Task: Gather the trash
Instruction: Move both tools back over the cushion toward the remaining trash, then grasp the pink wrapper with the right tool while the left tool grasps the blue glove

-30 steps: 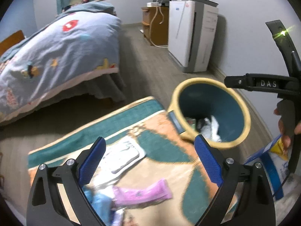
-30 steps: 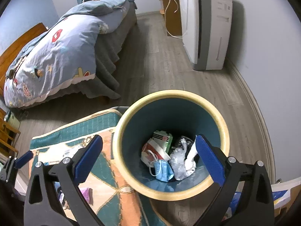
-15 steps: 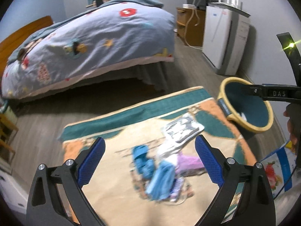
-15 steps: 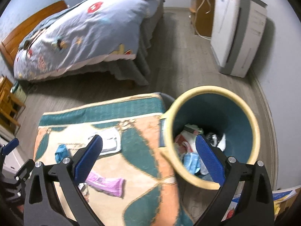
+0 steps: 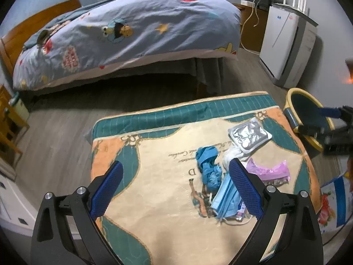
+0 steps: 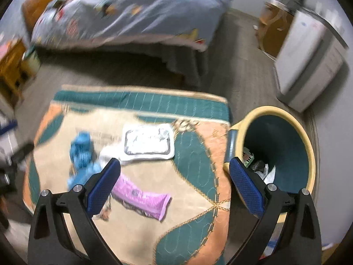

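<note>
Trash lies on a patterned rug [image 5: 154,198]: a crumpled blue glove [image 5: 207,165], a light blue face mask [image 5: 227,196], a silver foil packet [image 5: 249,135] and a purple wrapper [image 5: 271,170]. My left gripper [image 5: 175,190] hovers open above the rug, its right finger over the mask. My right gripper [image 6: 175,185] is open above the purple wrapper [image 6: 141,201], with the foil packet [image 6: 147,142] and blue glove [image 6: 80,150] beyond. A yellow-rimmed bin [image 6: 280,152] with trash inside stands at the rug's right edge; it also shows as the bin [image 5: 308,112] in the left wrist view.
A bed [image 5: 123,33] with a blue patterned cover fills the back. A white air purifier [image 5: 289,50] stands against the right wall behind the bin. Wooden furniture [image 5: 8,128] is at the left. A printed bag [image 5: 333,203] lies right of the rug. Grey wood floor surrounds the rug.
Both grippers swung left, away from the bin and over the rug's trash. The right wrist view is blurred by motion. Both stay open and empty.
</note>
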A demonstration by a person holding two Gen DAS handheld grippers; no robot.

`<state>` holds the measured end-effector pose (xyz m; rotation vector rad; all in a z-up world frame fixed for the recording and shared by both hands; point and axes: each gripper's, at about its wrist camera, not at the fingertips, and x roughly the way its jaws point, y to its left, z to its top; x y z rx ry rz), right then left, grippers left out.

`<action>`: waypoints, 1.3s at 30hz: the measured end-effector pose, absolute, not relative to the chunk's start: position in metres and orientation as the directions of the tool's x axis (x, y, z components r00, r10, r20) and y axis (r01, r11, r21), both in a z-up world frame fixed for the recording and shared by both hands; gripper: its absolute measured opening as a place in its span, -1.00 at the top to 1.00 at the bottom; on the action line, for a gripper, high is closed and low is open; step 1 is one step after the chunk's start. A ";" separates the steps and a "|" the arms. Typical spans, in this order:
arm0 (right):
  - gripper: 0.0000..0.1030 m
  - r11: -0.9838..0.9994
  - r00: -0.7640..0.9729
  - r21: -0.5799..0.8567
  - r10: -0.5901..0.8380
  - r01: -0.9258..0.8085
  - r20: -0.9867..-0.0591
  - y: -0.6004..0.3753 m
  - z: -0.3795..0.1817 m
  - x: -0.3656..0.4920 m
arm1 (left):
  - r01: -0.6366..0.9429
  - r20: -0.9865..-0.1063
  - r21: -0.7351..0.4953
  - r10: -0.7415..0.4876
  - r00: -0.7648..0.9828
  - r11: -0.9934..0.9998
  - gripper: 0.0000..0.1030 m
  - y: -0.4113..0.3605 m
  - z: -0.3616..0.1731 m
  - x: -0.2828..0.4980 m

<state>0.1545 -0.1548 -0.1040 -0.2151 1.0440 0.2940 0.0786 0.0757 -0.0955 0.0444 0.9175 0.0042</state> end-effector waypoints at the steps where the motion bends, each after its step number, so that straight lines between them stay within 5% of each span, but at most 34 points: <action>1: -0.88 0.932 0.450 -0.040 0.136 -0.360 -0.882 -0.153 -0.111 0.153 | 0.016 -0.795 0.036 0.019 0.606 0.999 -0.85 0.076 -0.097 0.079; 17: -0.83 0.808 0.284 -0.050 0.148 -0.587 -0.947 -0.117 -0.178 0.128 | 0.034 -0.839 0.056 0.028 0.544 0.998 -0.85 0.076 -0.129 0.103; 23: -0.39 0.781 0.219 -0.011 0.161 -0.624 -0.962 -0.103 -0.199 0.125 | 0.058 -0.849 0.073 0.031 0.527 0.996 -0.85 0.066 -0.138 0.111; 31: 0.66 0.780 0.172 0.047 0.196 -0.624 -0.965 -0.103 -0.203 0.129 | 0.072 -0.860 0.085 0.036 0.509 0.994 -0.85 0.055 -0.148 0.120; 39: 0.68 0.879 0.158 0.137 0.232 -0.456 -0.960 -0.131 -0.182 0.151 | 0.079 -0.870 0.084 0.034 0.491 0.993 -0.85 0.047 -0.159 0.129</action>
